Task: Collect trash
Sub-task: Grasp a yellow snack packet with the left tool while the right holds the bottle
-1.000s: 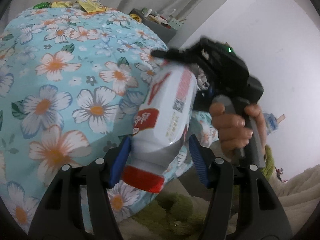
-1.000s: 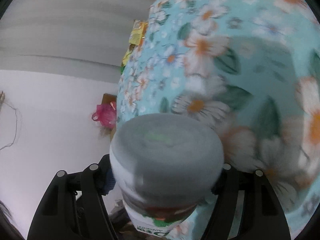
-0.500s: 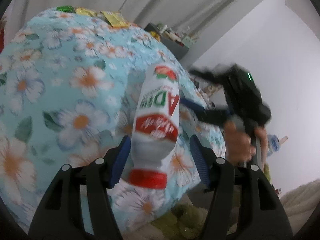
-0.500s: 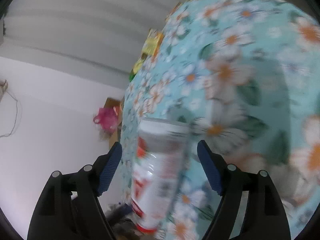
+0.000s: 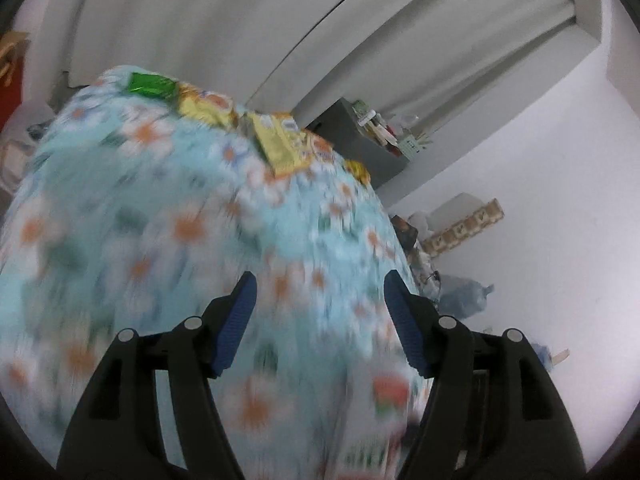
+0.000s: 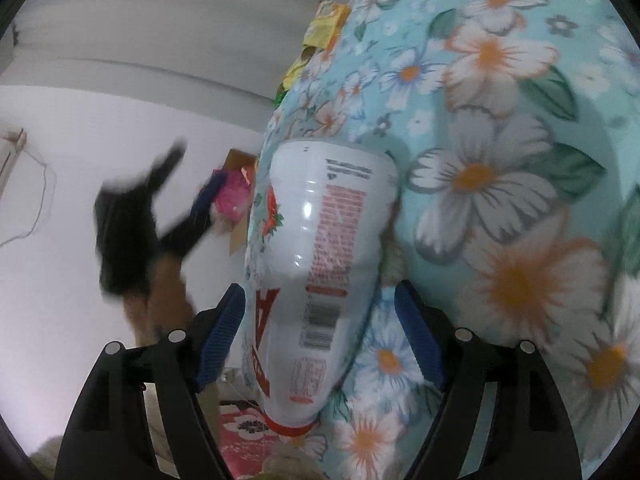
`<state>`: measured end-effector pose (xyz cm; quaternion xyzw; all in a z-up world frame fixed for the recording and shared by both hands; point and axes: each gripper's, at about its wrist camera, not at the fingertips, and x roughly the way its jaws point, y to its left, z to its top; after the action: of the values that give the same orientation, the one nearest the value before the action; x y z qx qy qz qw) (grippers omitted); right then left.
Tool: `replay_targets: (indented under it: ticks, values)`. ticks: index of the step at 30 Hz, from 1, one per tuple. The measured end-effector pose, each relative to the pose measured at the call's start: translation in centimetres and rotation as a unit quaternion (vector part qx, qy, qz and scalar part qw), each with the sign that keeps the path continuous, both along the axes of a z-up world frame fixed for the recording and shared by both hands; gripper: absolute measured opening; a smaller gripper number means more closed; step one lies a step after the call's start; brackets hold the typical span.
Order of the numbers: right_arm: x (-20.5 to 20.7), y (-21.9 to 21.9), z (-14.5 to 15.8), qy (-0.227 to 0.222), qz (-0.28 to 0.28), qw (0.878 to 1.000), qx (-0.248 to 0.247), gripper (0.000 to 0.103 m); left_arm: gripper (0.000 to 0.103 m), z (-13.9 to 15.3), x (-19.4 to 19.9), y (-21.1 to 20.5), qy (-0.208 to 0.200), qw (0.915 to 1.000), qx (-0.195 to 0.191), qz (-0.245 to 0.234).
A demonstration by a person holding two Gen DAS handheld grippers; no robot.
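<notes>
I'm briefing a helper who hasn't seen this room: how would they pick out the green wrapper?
Find the big pale blue flowered cloth. Along its far edge, before the grey curtain, lies a row of packets. The green wrapper is at the row's left end in the left wrist view, the only green one beside yellow packets.

Left wrist view from low behind its fingers, tilted down along the floral bed (image 5: 160,208) toward far curtains, right wrist view close above the bed's edge (image 6: 500,168), both share bed and wrappers (image 5: 280,140).
</notes>
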<state>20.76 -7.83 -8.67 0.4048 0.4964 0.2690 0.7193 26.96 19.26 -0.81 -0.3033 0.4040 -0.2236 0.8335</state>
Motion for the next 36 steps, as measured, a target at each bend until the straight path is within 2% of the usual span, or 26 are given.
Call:
replay_targets:
  ticks: [4, 6, 10, 12, 15, 19, 24, 26, 32, 36]
  values:
    - [0.9, 0.5, -0.3, -0.012, 0.011, 1.000, 0.003, 0.075, 0.062, -1.8, 8.7, -0.8, 0.046, 0.9978, -0.042, 0.022]
    - [0.8, 0.2, -0.4, -0.017, 0.015, 1.000, 0.008, 0.073, 0.061, -2.8, 11.9, -1.2, 0.058, 0.9965, -0.045, 0.040]
    - [0.8, -0.4, -0.6, -0.024, 0.020, 0.999, 0.021, 0.069, 0.060, -4.6, 17.7, -2.0, 0.068, 0.9938, 0.005, 0.088]
    - [0.9, -0.6, -0.7, -0.026, 0.022, 0.999, 0.027, 0.069, 0.059, -5.5, 19.3, -2.1, 0.079, 0.9912, 0.016, 0.105]
    - [1.0, -0.6, -0.8, -0.026, 0.025, 0.999, 0.032, 0.068, 0.055, -6.7, 20.6, -2.3, 0.090, 0.9888, 0.014, 0.118]
    - [1.3, -0.5, -0.9, -0.027, 0.027, 0.999, 0.032, 0.068, 0.048, -7.1, 21.6, -2.9, 0.084, 0.9894, 0.022, 0.117]
    - [1.2, -0.5, -0.9, -0.028, 0.028, 0.999, 0.032, 0.067, 0.029, -7.8, 22.5, -2.6, 0.089, 0.9870, 0.007, 0.134]
    - [1.2, -0.5, -0.9, -0.029, 0.027, 0.999, 0.031, 0.067, 0.016, -8.0, 22.5, -2.4, 0.089, 0.9868, 0.001, 0.135]
    - [0.6, -1.0, -0.8, -0.029, 0.027, 0.999, 0.031, 0.066, 0.007, -8.3, 21.9, -2.2, 0.083, 0.9865, -0.014, 0.140]
    - [0.6, -1.2, -0.8, -0.027, 0.025, 0.999, 0.033, 0.065, 0.005, -7.2, 20.4, -1.7, 0.069, 0.9880, -0.029, 0.136]
